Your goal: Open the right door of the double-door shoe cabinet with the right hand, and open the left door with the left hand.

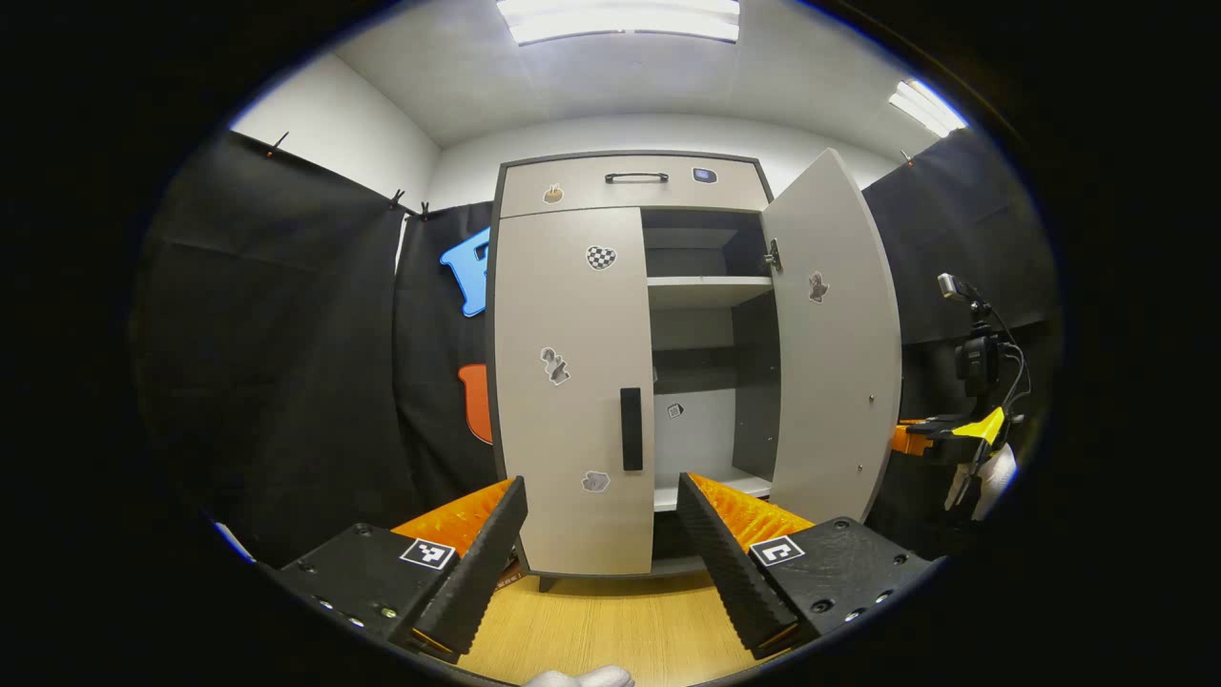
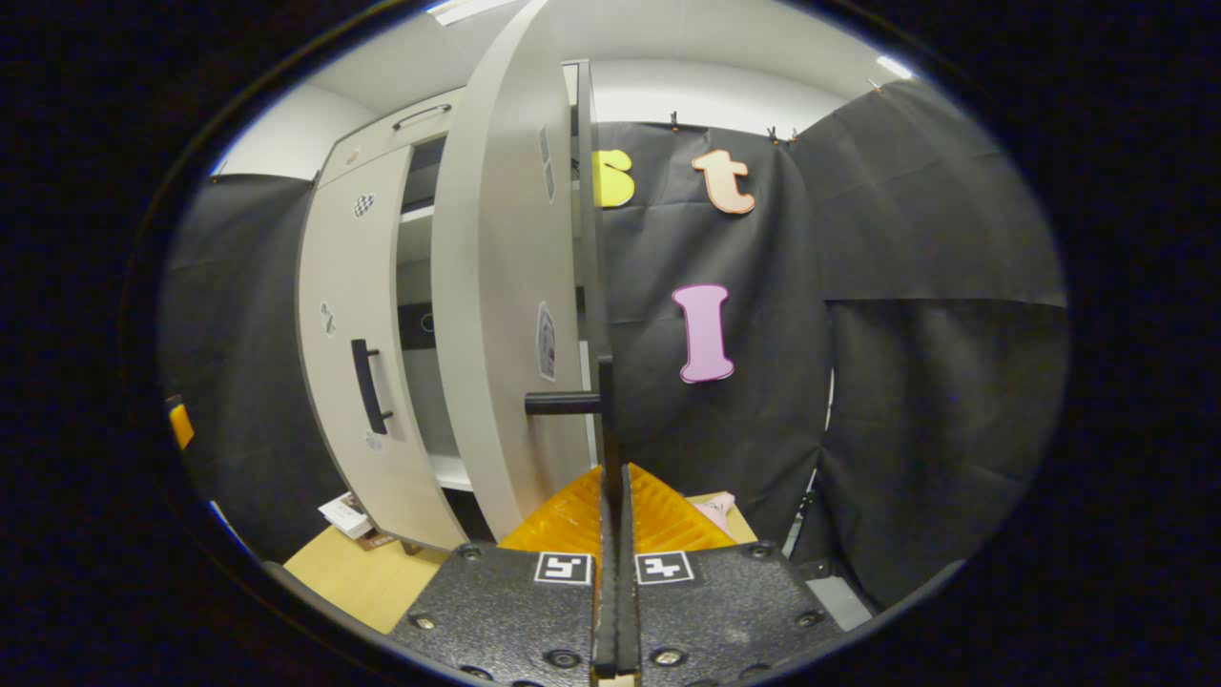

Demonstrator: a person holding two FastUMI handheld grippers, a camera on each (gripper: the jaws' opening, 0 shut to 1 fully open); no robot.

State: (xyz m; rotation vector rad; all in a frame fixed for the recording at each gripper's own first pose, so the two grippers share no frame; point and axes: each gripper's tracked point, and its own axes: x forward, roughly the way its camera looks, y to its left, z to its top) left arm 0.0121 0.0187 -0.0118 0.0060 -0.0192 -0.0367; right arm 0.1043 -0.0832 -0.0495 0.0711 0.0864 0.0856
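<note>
the left hand-held gripper (image 1: 603,534) is wide open and holds nothing. its two fingers (image 1: 482,563) point at the cabinet (image 1: 634,181), which stands straight ahead on a wooden floor (image 1: 601,625). the left door (image 1: 572,382) is shut and sits just ahead of the gripper, a little to the left of the gap between the fingers. its dark handle (image 1: 631,428) is up ahead, above the gap, and the fingers do not touch it. the right door (image 1: 835,334) is swung open, ahead and to the right. behind it you can see a shelf (image 1: 708,289) inside. a drawer (image 1: 634,184) with a handle runs across the top. far to the right, past the open door, the other hand-held gripper (image 1: 944,434) is near the door's edge.

in the right gripper view, the right hand-held gripper (image 2: 612,487) is closed tight. the right door (image 2: 506,305) is right in front of it, seen from the edge. its handle (image 2: 565,404) sticks out just above the fingertips, and a dark bar runs down between the fingers, so the gripper seems to pinch the handle. the left door (image 2: 358,334) is farther off to the left.
</note>
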